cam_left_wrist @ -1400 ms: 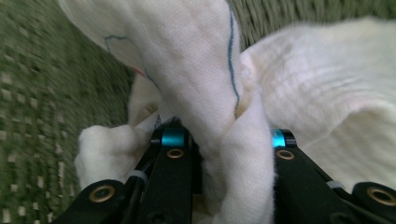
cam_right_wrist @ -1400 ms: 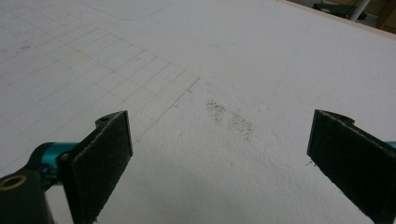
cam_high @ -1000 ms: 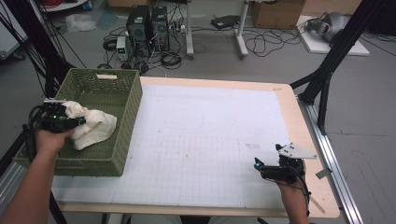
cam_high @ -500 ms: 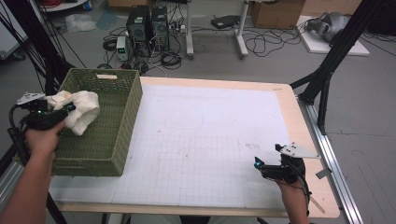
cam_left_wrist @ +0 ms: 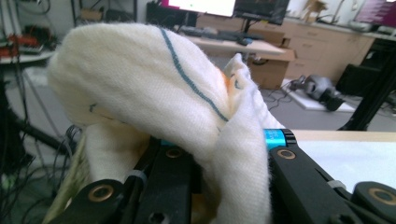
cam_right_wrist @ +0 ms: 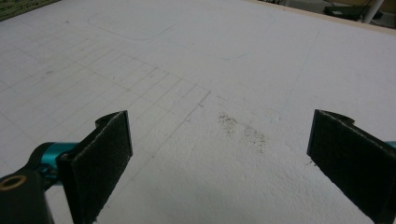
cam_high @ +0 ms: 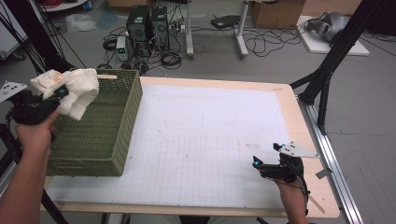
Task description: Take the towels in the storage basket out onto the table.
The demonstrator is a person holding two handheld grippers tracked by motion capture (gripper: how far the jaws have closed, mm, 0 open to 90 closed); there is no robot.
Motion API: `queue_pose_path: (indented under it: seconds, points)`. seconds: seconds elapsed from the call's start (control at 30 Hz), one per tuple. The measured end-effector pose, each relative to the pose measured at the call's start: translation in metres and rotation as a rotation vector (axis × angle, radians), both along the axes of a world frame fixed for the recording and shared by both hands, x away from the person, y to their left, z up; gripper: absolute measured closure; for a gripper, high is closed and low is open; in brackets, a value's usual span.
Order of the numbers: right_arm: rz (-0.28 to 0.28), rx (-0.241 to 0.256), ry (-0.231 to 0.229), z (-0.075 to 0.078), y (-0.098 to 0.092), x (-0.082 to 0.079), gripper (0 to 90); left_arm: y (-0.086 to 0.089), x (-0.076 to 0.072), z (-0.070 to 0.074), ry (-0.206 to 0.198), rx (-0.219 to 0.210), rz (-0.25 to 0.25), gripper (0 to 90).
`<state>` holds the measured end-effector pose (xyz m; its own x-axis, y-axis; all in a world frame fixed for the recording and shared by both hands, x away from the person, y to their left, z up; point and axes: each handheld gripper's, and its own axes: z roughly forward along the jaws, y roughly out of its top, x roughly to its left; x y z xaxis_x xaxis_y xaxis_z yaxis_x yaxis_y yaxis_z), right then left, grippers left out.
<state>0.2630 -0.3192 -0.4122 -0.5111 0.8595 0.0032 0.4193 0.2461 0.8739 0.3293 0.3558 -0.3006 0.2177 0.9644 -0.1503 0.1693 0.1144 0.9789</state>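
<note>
Left claw [cam_high: 60, 94] clamped on white cloth [cam_high: 74, 91] with blue stripe, above green basket [cam_high: 100, 130] at table's [cam_high: 210, 121] left edge. Right claw [cam_right_wrist: 219, 163] wide, near right front corner. No legible writing.

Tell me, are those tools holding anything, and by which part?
The left tool grips a white cloth by a bunched fold; the right tool is open, holding nothing.

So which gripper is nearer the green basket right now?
Left. The left gripper holds the cloth above the green basket's far-left corner; the right gripper rests across the table.
</note>
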Motion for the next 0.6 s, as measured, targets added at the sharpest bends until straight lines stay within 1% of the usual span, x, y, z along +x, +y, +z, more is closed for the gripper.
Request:
queue_pose_path:
  seconds: [0.07, 0.13, 0.2, 0.37, 0.47, 0.53, 0.6]
  points:
    - [0.001, 0.001, 0.002, 0.0, 0.0, 0.0, 5.8, -0.007, -0.001, 0.006, -0.02, 0.005, -0.024, 79.3]
    - [0.003, 0.002, 0.003, 0.0, -0.001, 0.001, 5.9, -0.014, -0.003, 0.012, -0.042, 0.026, -0.042, 79.3]
    - [0.003, 0.003, -0.003, 0.0, -0.001, 0.001, 5.9, -0.021, -0.004, 0.018, -0.063, 0.038, -0.055, 79.3]
    - [0.002, -0.001, 0.005, 0.001, 0.0, 0.002, 5.9, -0.036, -0.007, 0.033, -0.103, 0.045, -0.082, 79.4]
    - [0.004, -0.001, 0.019, 0.0, 0.002, 0.003, 5.8, -0.044, -0.009, 0.041, -0.124, 0.043, -0.111, 79.4]
    - [0.013, 0.007, 0.013, 0.001, 0.003, 0.003, 5.8, -0.051, -0.01, 0.045, -0.125, 0.04, -0.146, 79.4]
    - [0.015, 0.017, 0.01, 0.001, 0.002, 0.003, 5.8, -0.059, -0.011, 0.048, -0.131, 0.047, -0.177, 79.3]
